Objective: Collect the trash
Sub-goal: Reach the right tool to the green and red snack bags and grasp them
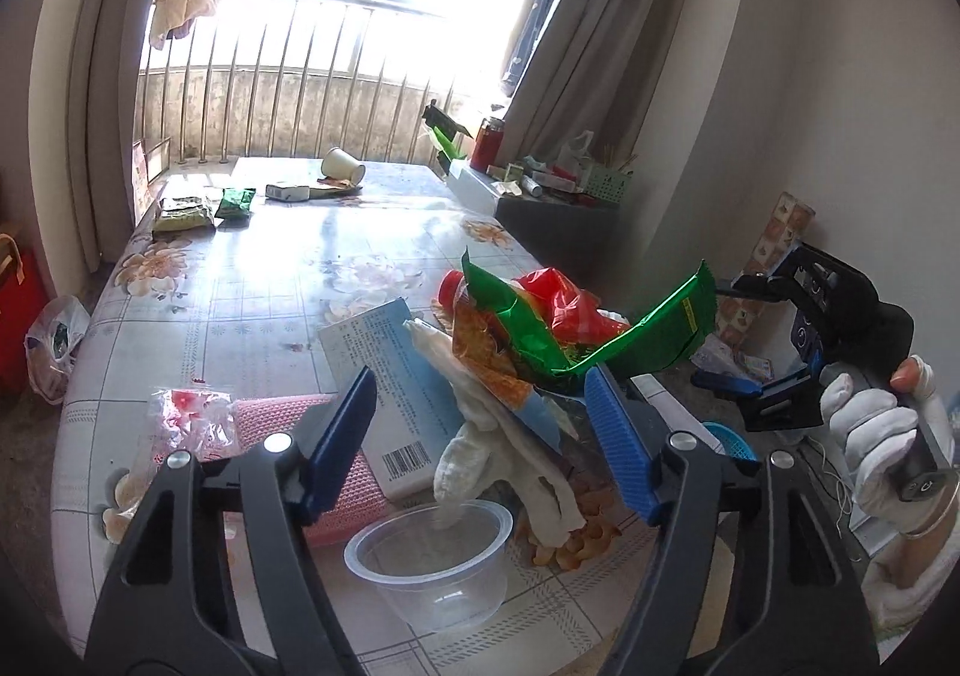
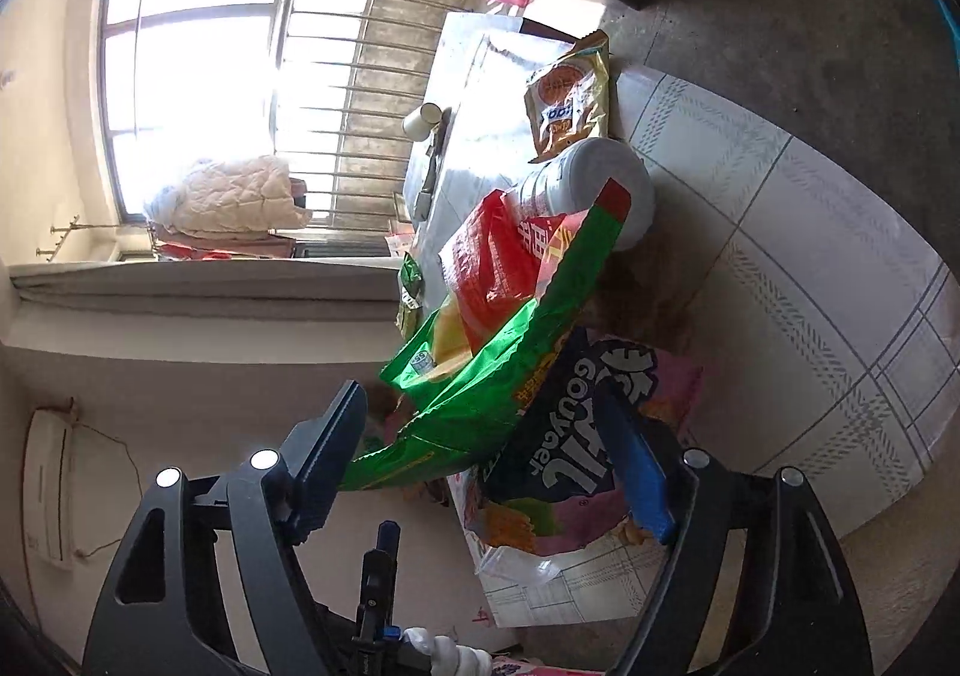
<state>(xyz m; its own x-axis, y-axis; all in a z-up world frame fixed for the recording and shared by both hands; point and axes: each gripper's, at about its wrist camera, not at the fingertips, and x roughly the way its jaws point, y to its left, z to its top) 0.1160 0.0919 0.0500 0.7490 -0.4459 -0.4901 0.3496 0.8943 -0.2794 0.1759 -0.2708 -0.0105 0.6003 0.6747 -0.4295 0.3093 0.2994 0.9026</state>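
Trash is piled on the flowered table (image 1: 252, 280): a big green snack bag (image 1: 606, 340) around 1 o'clock in the left wrist view, over a red wrapper (image 1: 558, 298). Left gripper (image 1: 480, 436) has its jaws spread, nothing pinched (a white rag (image 1: 498, 436) and clear plastic bowl (image 1: 429, 562) lie below). Right gripper (image 2: 492, 472) also spread, green bag between the jaws; can't tell if it's touching.
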